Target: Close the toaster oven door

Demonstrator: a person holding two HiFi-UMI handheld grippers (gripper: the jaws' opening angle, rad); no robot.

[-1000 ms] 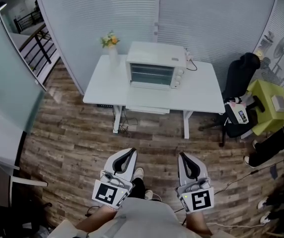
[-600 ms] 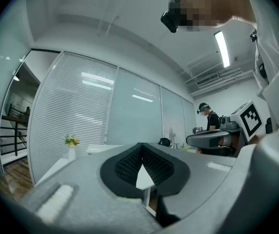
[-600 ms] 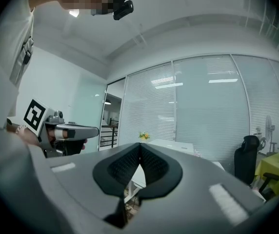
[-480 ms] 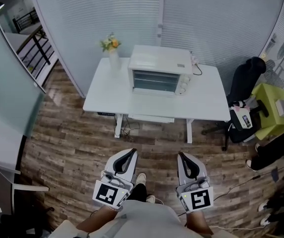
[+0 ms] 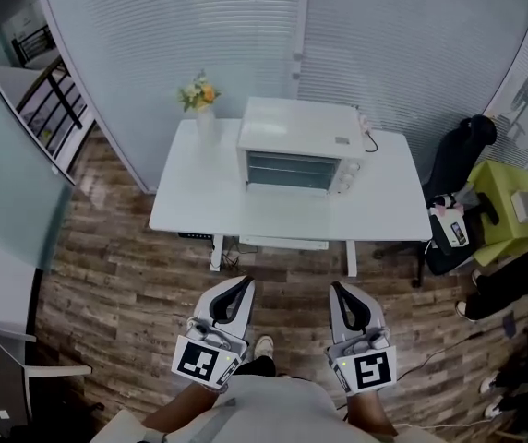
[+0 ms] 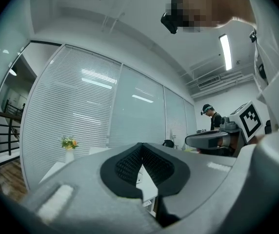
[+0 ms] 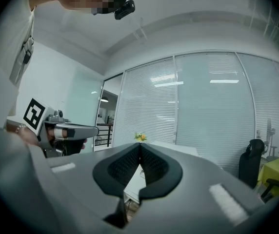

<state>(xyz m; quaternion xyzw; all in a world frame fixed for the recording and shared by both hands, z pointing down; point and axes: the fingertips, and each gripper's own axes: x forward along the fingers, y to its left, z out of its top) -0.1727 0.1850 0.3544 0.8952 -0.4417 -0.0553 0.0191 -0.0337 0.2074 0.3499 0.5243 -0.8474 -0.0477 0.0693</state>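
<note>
A white toaster oven (image 5: 299,144) stands on a white table (image 5: 199,201) some way ahead of me, its glass front facing me. From here I cannot tell how its door stands. In the head view both grippers are held low, well short of the table and side by side. My left gripper (image 5: 243,285) is shut with nothing in it, the jaws meeting at the tip (image 6: 141,146). The same goes for my right gripper (image 5: 340,290), whose jaws touch at the tip (image 7: 140,146). Both point level toward the table.
A vase of flowers (image 5: 200,100) stands on the table's far left corner. A black office chair (image 5: 455,160) and a yellow-green seat (image 5: 509,197) are to the right of the table. Blinds and glass walls close the back. A person (image 6: 211,117) stands at the right.
The table and oven have slid lower and grown slightly in the head view as I came nearer. Both grippers keep their place and stay shut.
</note>
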